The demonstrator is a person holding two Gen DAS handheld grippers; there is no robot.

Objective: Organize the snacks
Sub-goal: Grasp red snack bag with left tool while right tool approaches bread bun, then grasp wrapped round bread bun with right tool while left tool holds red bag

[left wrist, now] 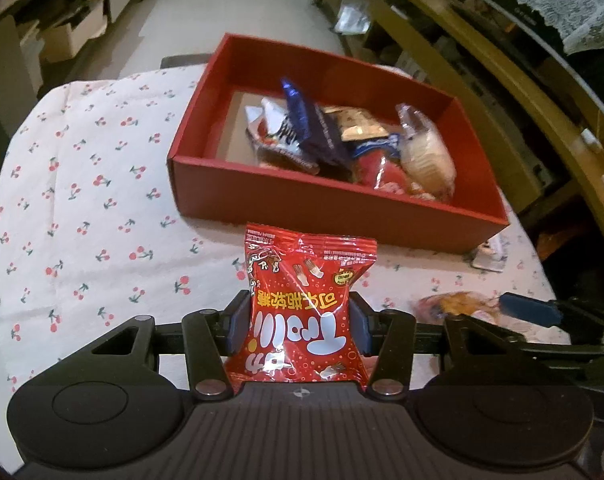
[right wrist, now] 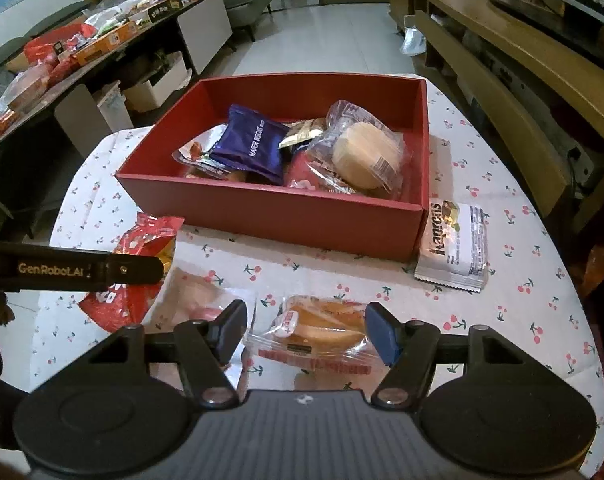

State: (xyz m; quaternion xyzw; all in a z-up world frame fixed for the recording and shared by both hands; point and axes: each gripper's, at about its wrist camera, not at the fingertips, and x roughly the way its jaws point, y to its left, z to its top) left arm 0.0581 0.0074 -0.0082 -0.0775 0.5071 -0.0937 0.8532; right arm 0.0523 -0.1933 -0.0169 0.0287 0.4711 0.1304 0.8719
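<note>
My left gripper [left wrist: 300, 322] is shut on a red Trolli gummy packet [left wrist: 305, 308], held just before the near wall of the red box [left wrist: 333, 216]. The box holds several snacks, among them a blue wafer packet [right wrist: 254, 146] and a wrapped round cake [right wrist: 367, 156]. My right gripper [right wrist: 305, 330] is open, its fingers on either side of a clear-wrapped bread packet [right wrist: 321, 326] lying on the cherry-print tablecloth [right wrist: 521, 280]. The left gripper and red packet [right wrist: 142, 264] show at the left of the right wrist view.
A white Kapreis wafer packet [right wrist: 453, 240] lies by the box's right near corner. Another clear-wrapped snack [right wrist: 198, 292] lies left of the bread. A long counter with snack boxes [right wrist: 102, 40] stands at left, wooden furniture [right wrist: 521, 64] at right.
</note>
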